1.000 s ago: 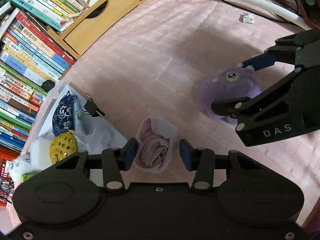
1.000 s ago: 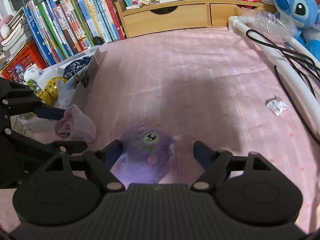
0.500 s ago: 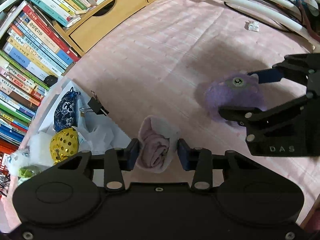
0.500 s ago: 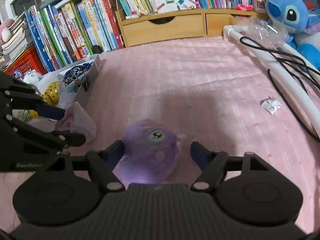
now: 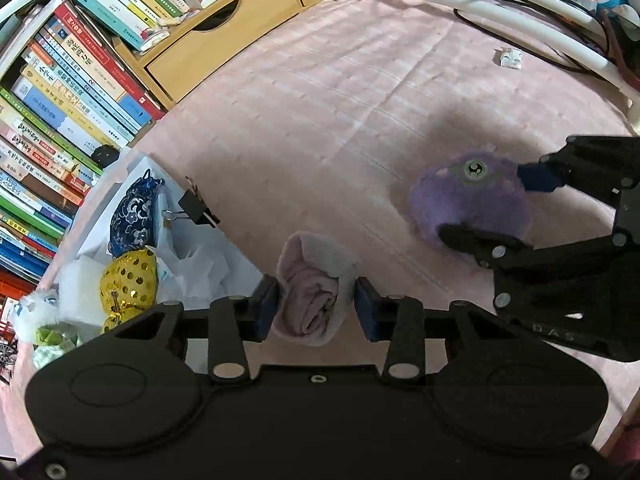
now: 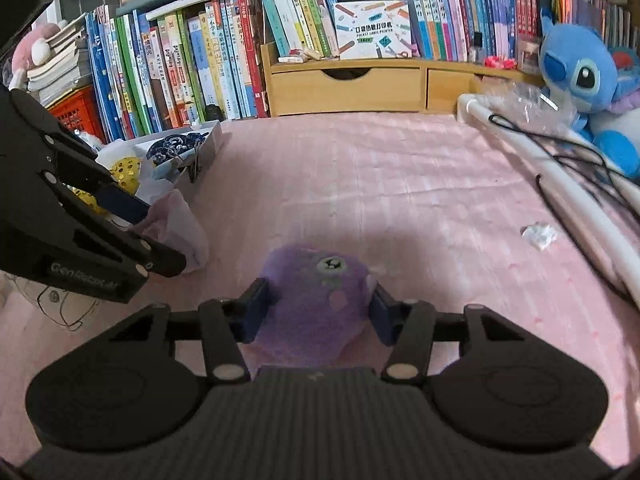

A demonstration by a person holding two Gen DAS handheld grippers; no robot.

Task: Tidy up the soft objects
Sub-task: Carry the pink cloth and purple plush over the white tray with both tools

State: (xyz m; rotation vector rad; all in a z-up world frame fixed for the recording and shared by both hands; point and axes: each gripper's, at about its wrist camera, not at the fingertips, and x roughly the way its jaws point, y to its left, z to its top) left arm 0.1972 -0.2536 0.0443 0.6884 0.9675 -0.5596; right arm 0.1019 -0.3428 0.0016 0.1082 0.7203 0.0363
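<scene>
A: Start close. What is the left gripper doing?

B: It is clamped on the pink cloth, a rolled bundle. Both blue pads press into its sides, and the roll pokes out ahead of the fingers. From the right wrist view the same cloth sits at the left, just in front of the box.

A: And the right gripper?

B: Its jaws are closing around the purple plush. The blue pads already touch its fur on both sides and dent it a little. The plush lies on the pink mat, its one round eye facing up. In the left wrist view the plush is off to the right, with the right gripper straddling it.

A: How do the two toys stand to each other?

B: Near, but apart, with bare mat between them.

A: Further out?

B: To the left, the white box holds a gold perforated ball, a blue patterned pouch and white paper. A black binder clip is on its rim. Out on the mat to the right lies a small crumpled white wrapper. Beyond it run a white tube and a black cable.

A: And at the back?

B: A wooden drawer unit, rows of books and a blue plush in the right corner.
</scene>
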